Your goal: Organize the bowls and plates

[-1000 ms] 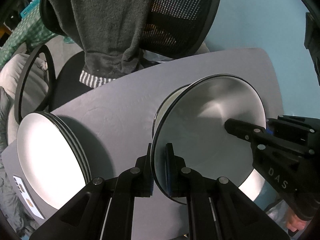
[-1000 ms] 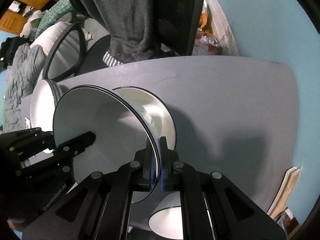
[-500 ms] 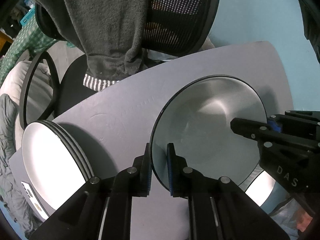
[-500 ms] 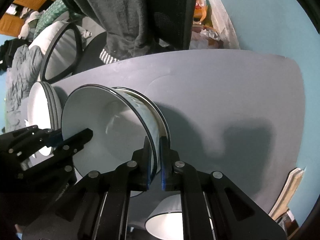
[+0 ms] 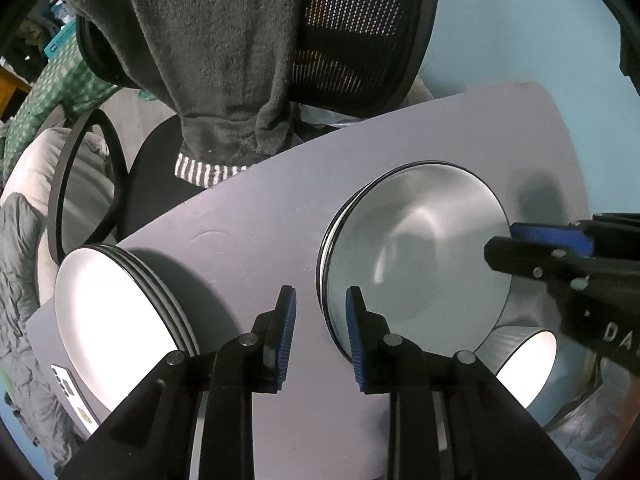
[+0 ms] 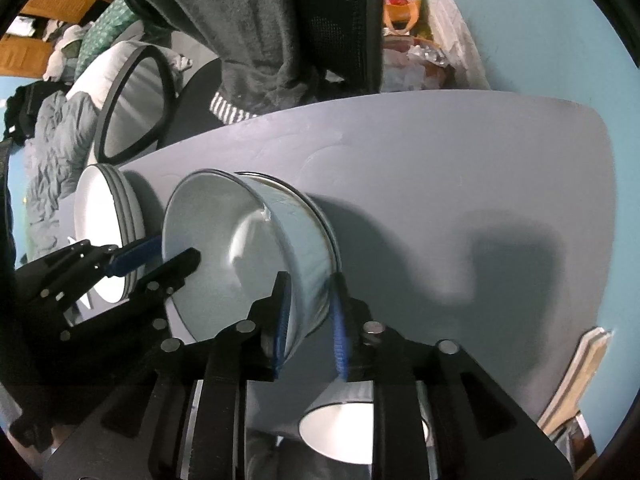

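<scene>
- Left wrist view: the left gripper (image 5: 320, 334) points down at the grey table (image 5: 248, 220), its jaws opening. The near rim of the top bowl (image 5: 416, 256) passes between the blue pads, and no pad presses on it, so the grip is let go.
- The top bowl sits nested in a second bowl; only that lower bowl's dark rim edge shows at its left side. A stack of plates (image 5: 116, 312) lies well apart at the left edge of the table, and a small bowl (image 5: 524, 364) sits near the table's front edge.
- The right gripper (image 5: 500, 242) reaches in over the far rim, one finger inside the bowl.
- Risk: a pad lifting while the rim is between the fingers could catch it and tip the bowl out of its nest.
- Right wrist view: the right gripper (image 6: 308, 320) has its jaws opening too; the bowl's wall stands between the pads with a gap at the outer one.
- The top bowl (image 6: 240, 248) looks white, glossy and thin-walled with a dark rim, so likely slippery; it appears slightly skewed in the lower bowl and may settle unevenly.
</scene>
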The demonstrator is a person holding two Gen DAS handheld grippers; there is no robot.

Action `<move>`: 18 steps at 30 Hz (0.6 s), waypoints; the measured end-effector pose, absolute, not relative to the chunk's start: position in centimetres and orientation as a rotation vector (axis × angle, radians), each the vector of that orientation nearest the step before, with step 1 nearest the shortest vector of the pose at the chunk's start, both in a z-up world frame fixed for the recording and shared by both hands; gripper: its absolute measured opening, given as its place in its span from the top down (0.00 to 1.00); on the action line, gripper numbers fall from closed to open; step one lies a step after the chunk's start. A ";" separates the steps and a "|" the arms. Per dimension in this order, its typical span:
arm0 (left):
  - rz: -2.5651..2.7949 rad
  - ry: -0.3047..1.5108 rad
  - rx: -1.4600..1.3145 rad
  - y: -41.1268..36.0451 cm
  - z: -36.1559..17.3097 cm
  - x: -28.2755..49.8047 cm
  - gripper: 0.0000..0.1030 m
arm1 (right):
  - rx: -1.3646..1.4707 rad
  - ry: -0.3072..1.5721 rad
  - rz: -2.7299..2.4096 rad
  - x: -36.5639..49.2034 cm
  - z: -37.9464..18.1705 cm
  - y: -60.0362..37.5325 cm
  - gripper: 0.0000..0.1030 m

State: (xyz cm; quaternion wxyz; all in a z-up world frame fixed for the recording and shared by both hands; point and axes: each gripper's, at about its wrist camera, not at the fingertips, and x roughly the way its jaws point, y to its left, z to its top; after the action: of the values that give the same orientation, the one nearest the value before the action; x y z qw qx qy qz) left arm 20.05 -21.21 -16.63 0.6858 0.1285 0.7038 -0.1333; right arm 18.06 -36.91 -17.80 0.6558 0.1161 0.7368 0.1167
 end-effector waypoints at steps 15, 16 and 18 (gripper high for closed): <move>-0.368 1.488 0.341 -21.7 -12.9 17.2 0.56 | 0.144 1.570 0.190 15.3 -14.7 -38.6 0.66; -0.372 1.483 0.347 -21.7 -12.7 16.9 0.54 | 0.132 1.558 0.185 14.8 -14.2 -38.7 0.65; -0.389 1.467 0.349 -21.7 -11.9 16.2 0.53 | 0.119 1.545 0.182 14.1 -13.6 -38.8 0.63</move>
State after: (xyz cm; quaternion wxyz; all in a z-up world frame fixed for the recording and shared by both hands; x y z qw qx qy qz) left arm 16.19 -21.67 -11.94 0.7119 0.1575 0.6616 -0.1754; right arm 14.13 -38.81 -13.63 0.7110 0.0536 0.6963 0.0821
